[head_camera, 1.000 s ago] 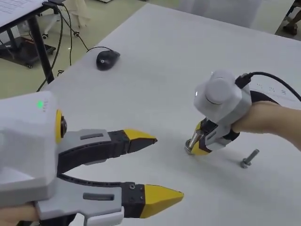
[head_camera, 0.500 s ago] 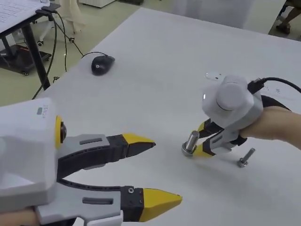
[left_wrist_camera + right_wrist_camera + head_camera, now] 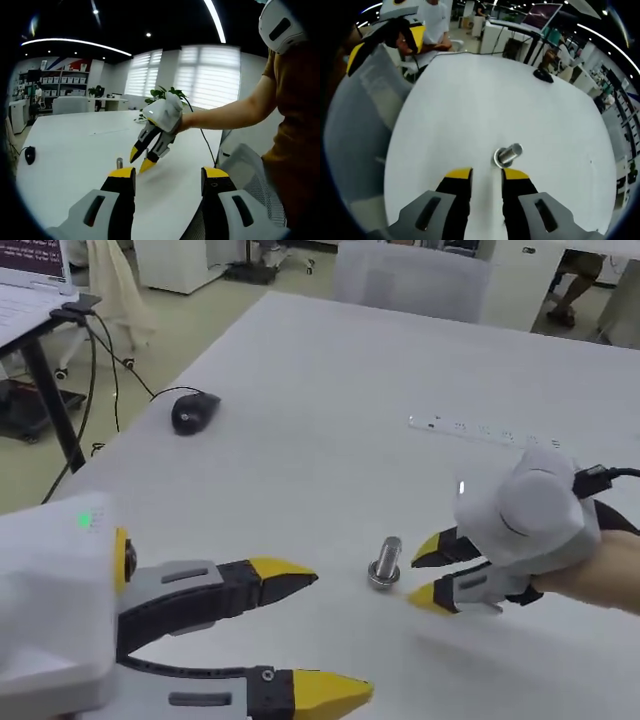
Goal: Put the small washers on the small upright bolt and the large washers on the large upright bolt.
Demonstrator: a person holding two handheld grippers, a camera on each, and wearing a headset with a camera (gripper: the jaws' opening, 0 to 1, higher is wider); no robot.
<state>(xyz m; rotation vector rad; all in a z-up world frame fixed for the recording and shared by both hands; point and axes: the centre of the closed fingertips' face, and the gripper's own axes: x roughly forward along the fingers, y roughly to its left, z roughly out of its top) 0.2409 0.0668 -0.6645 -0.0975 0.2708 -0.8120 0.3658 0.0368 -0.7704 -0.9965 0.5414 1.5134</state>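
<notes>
The silver threaded large bolt point(image 3: 384, 562) stands on its head at lower centre of the head view on the white counter point(image 3: 300, 420), probably so washers can drop over it. The right hand-held gripper point(image 3: 413, 580) sits just right of it, jaws slightly parted and holding nothing. The left hand-held gripper point(image 3: 343, 635), lower left, gapes wide and empty. A black mouse point(image 3: 193, 412) upper left and a white power strip point(image 3: 470, 430) upper right lie well apart from the bolt, nothing obstructing.

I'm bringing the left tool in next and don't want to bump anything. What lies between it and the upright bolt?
Nothing. In the head view, the stretch of table from the left tool to the upright bolt is bare.
</notes>
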